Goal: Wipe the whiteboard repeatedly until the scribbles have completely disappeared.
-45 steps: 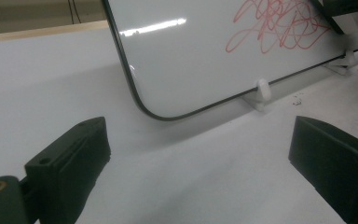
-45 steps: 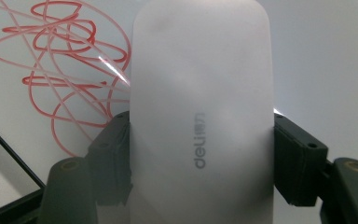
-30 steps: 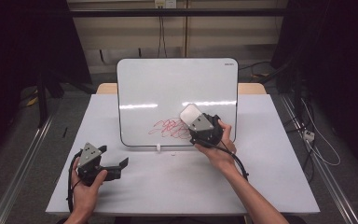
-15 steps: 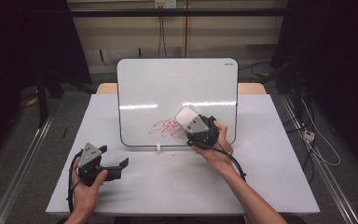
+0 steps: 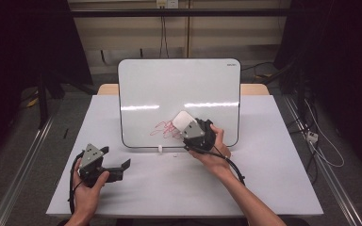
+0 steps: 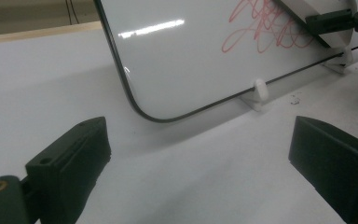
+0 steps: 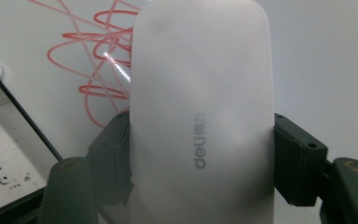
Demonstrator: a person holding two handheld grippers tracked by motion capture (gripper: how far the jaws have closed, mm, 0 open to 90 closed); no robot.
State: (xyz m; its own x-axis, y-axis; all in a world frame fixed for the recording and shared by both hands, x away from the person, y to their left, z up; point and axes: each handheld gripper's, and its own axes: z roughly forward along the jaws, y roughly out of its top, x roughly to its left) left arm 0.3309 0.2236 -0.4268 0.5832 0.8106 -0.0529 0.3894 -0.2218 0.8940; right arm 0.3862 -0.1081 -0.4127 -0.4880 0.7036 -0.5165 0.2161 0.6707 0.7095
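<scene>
Your right gripper [image 5: 185, 123] pinches the eraser [image 5: 183, 121] between its fingers and has slid it left along the board [image 5: 179, 84], onto the red scribble [image 5: 164, 129], so wiping is underway. Your left gripper [image 5: 122, 165] sits below the board, fingers spread, holding nothing.

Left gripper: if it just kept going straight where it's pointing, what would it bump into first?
Probably the whiteboard. The left gripper has open jaws over bare table, aimed at the board's rounded bottom corner, near its small white foot. Depth is hard to judge, so it might touch the foot first.
</scene>
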